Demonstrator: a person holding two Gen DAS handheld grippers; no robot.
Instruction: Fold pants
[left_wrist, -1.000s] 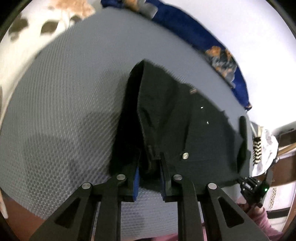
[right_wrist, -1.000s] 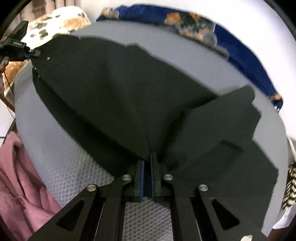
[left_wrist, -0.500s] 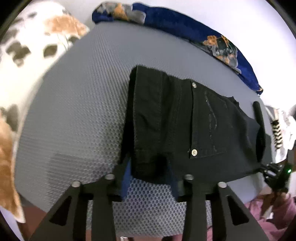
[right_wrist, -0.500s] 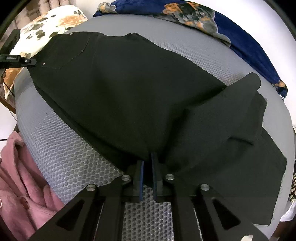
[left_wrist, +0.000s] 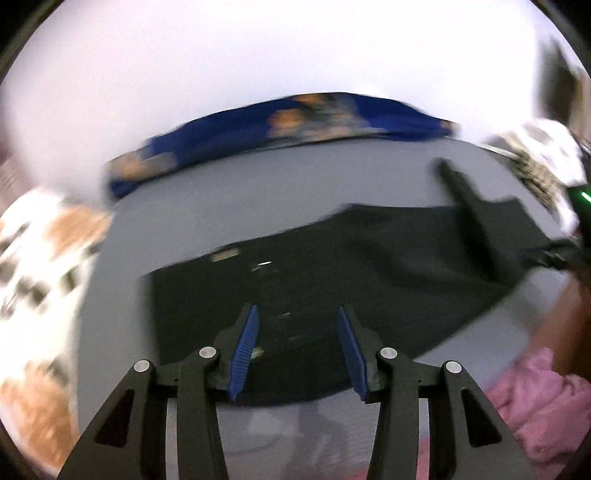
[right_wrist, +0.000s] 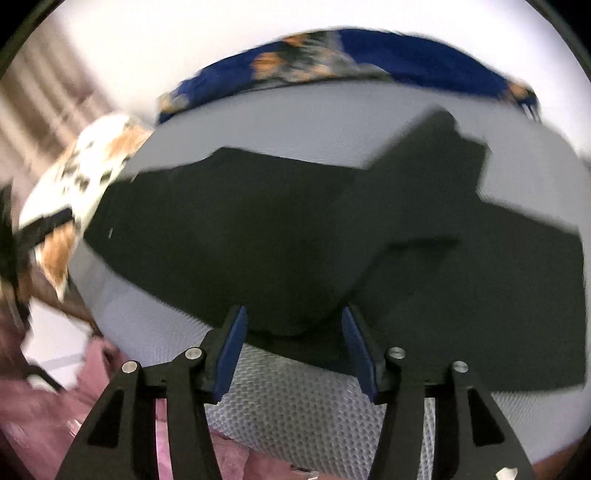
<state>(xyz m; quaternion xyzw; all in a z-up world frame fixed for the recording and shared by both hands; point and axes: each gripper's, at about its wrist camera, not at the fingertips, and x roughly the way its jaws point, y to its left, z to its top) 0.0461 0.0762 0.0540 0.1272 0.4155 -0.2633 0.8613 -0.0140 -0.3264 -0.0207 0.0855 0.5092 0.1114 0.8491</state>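
The black pants (left_wrist: 369, 266) lie spread on the grey mesh surface (left_wrist: 258, 192), with one leg folded across the far right. My left gripper (left_wrist: 297, 308) hovers open over their near edge, its blue pads touching nothing. At the right rim of the left wrist view the other gripper shows dimly. In the right wrist view the pants (right_wrist: 258, 229) fill the middle. My right gripper (right_wrist: 294, 309) is opening its jaws above the near hem; the cloth lies below the gap and is not pinched. Both views are motion-blurred.
A blue floral cloth (left_wrist: 295, 122) runs along the far edge of the surface. A white-and-orange patterned cushion (left_wrist: 37, 258) lies at the left. A pink garment (left_wrist: 535, 398) sits at the near right, and again at the lower left (right_wrist: 44, 424). The surface's near edge is close.
Both grippers have let go of the pants and opened. They have lifted and rolled back, and the cloth that was pulled up between the pads now lies flat.
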